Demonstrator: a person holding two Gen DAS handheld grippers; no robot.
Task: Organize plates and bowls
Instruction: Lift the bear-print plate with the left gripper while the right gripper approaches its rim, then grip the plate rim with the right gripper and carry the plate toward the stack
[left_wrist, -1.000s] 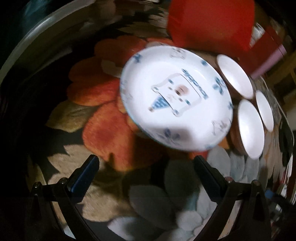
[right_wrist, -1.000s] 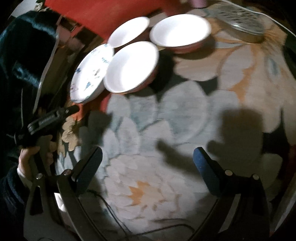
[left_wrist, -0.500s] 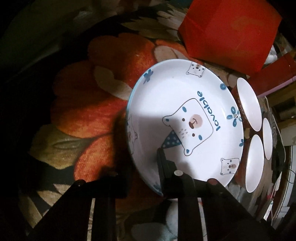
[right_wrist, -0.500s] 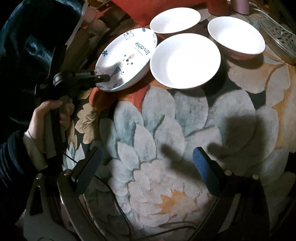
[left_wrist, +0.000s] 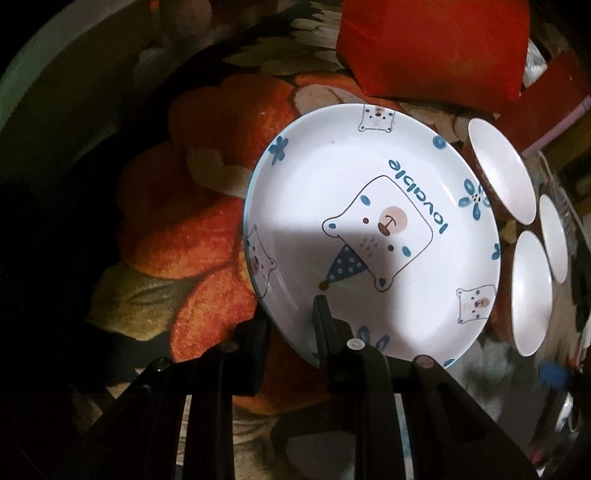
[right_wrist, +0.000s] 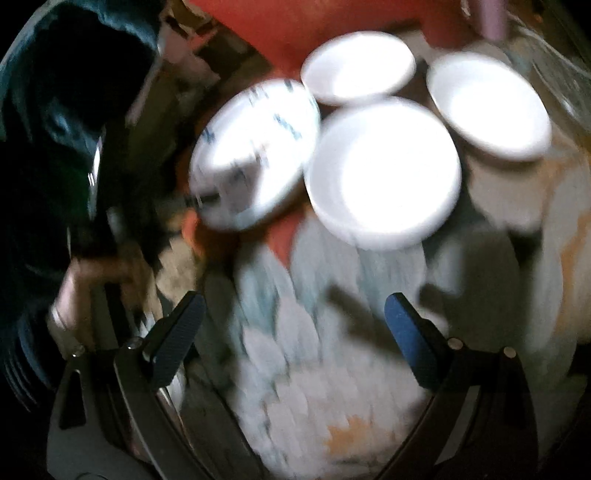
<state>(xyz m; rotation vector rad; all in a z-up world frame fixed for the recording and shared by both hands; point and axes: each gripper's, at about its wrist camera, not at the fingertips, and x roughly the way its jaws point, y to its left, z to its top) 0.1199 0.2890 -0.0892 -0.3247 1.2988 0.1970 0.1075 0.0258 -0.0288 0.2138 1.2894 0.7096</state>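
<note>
A white plate with a blue bear print (left_wrist: 373, 229) is tilted up off the flowered cloth. My left gripper (left_wrist: 291, 328) is shut on its near rim, one finger over and one under. Three plain white bowls stand to its right: the far one (left_wrist: 502, 170), the middle one (left_wrist: 554, 236) and the near one (left_wrist: 532, 295). The blurred right wrist view shows the plate (right_wrist: 255, 151) at the left, with the bowls (right_wrist: 384, 170) beside it. My right gripper (right_wrist: 295, 328) is open and empty above the cloth, short of the nearest bowl.
A red box (left_wrist: 436, 48) stands behind the plate and bowls. The table's rim (left_wrist: 74, 74) curves along the far left. The person's hand and dark sleeve (right_wrist: 85, 273) are at the left of the right wrist view.
My left gripper has closed on the plate's rim and tipped the plate up. My right gripper has moved toward the bowls, still open.
</note>
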